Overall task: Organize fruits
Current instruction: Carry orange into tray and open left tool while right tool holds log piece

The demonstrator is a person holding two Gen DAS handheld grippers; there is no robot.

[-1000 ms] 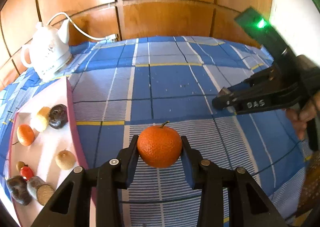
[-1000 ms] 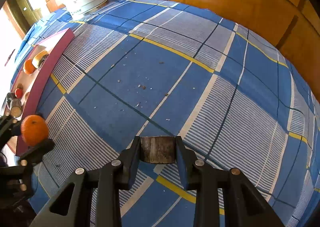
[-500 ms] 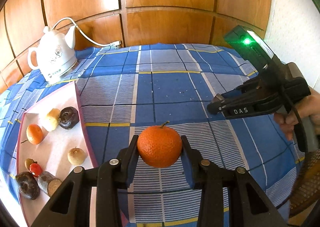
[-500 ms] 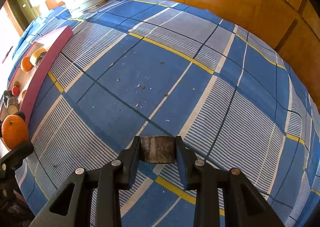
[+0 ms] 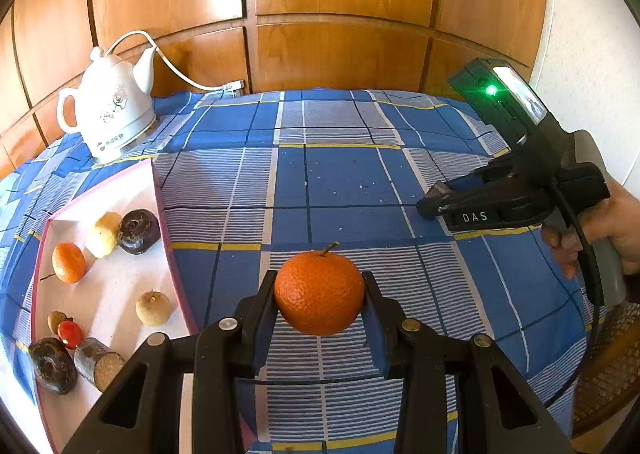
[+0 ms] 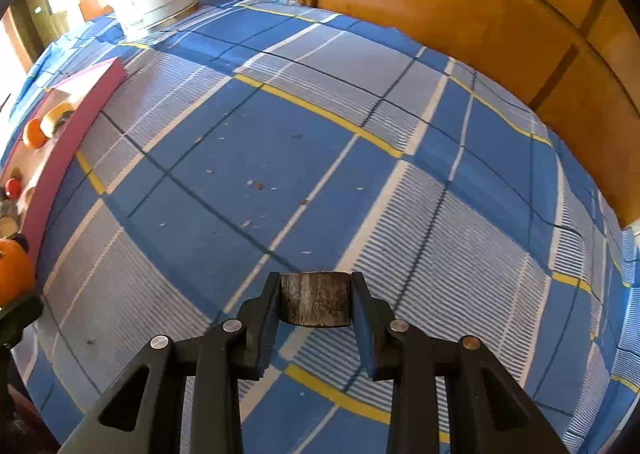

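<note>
My left gripper (image 5: 319,296) is shut on an orange tangerine (image 5: 319,290) and holds it above the blue checked tablecloth, just right of the pink-rimmed white tray (image 5: 160,197). The tray holds a small tangerine (image 5: 69,262), a yellowish fruit (image 5: 103,240), dark brown fruits (image 5: 139,231), a tan round fruit (image 5: 153,308), a red fruit (image 5: 70,334) and a cut sugarcane piece (image 5: 98,364). My right gripper (image 6: 315,300) is shut on a dark sugarcane piece (image 6: 315,298) above the cloth; it also shows in the left wrist view (image 5: 430,207). The tangerine shows at the left edge of the right wrist view (image 6: 14,272).
A white electric kettle (image 5: 108,115) with a white cable stands at the back left beside the tray. Wooden wall panels (image 5: 340,13) close the far side. The tray's pink wall (image 6: 68,145) lies left of my right gripper. Crumbs dot the cloth (image 6: 256,183).
My left gripper has pulled back and up with the tangerine, showing more of the tray and kettle. My right gripper has shifted slightly, still holding the sugarcane piece.
</note>
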